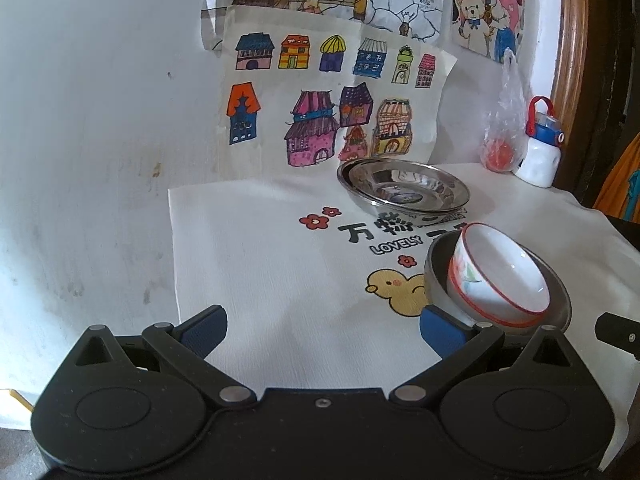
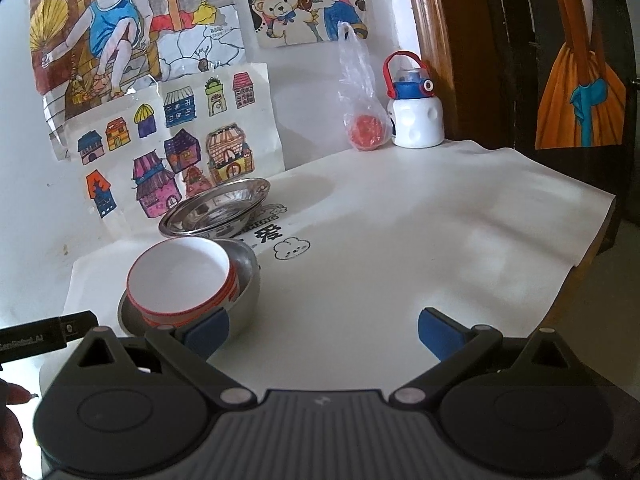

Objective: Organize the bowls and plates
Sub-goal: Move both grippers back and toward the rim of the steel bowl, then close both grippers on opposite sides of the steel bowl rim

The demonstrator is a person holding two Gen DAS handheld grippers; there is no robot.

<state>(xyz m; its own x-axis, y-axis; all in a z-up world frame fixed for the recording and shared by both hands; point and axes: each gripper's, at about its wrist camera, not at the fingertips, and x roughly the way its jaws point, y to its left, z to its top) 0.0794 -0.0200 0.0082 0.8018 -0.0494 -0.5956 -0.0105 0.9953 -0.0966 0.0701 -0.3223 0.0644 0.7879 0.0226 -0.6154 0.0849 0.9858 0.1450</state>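
Left gripper (image 1: pixel 322 334): we find the jaws spread wide, nothing held between them; only bare cloth lies in the gap.
Left gripper contact: its right blue pad (image 1: pixel 442 334) sits just beside the steel bowl; we cannot tell whether it touches.
Right gripper (image 2: pixel 323 334): we find the jaws equally wide apart and empty, over bare cloth.
Right gripper contact: its left blue pad (image 2: pixel 208 336) overlaps the steel bowl's near wall in view; contact cannot be confirmed.
Ceramic bowl (image 2: pixel 180 280): white with a red rim band, lying tilted inside the steel bowl (image 2: pixel 246 300), mouth turned partly upward.
Steel plates (image 1: pixel 404 186): we note two nested, just behind the bowls, near the wall.
Tablecloth (image 2: pixel 420 240): white, printed with a yellow duck (image 1: pixel 394 290) and lettering.
Back corner: a plastic bag (image 2: pixel 360 100) holding something red, beside a white water bottle (image 2: pixel 416 116).
Wall: coloured drawings (image 1: pixel 320 100), including a sheet of houses.
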